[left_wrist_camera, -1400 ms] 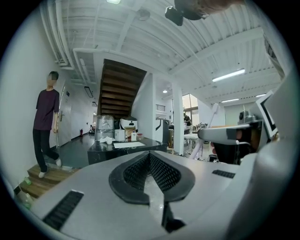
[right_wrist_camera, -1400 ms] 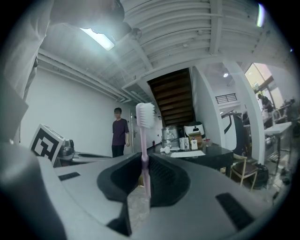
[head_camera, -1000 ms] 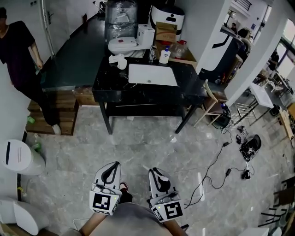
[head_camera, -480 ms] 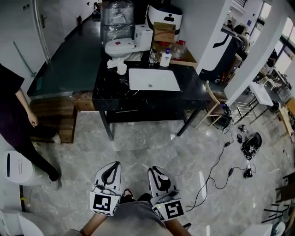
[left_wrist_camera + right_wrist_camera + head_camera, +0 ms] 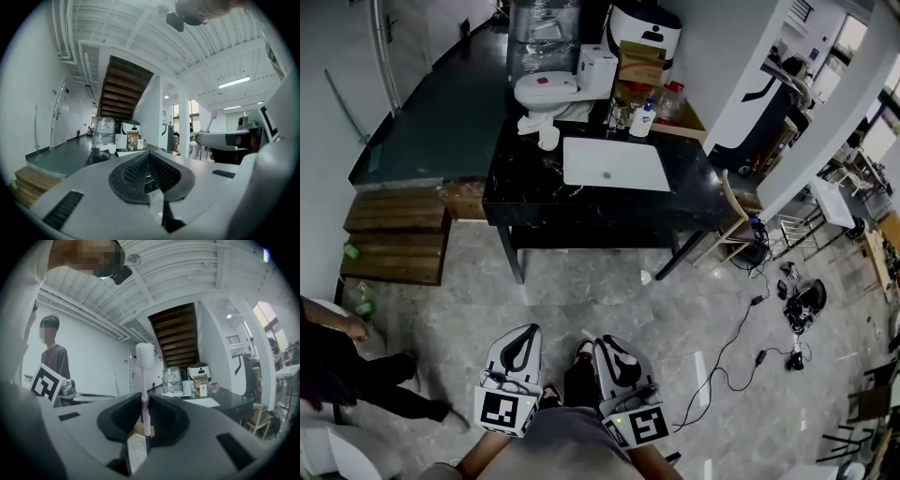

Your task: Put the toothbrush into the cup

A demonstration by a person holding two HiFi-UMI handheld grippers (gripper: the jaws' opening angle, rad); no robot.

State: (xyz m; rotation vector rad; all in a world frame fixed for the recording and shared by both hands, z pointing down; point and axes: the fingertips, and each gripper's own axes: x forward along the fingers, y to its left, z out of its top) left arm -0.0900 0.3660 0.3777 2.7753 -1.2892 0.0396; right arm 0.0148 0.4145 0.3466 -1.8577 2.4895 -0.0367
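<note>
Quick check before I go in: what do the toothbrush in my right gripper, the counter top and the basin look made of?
Toothbrush: pale pink plastic, smooth handle, white bristles. Counter top: dark polished stone, likely marble, going by pale veins and sheen. Basin: white, glossy, probably ceramic.

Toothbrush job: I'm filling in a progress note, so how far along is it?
Done: the toothbrush is picked up, clamped upright in the right gripper. In hand: the carry; that gripper is over the floor, short of the black table. Left: reach the table and drop it into the cup, not made out here.
</note>
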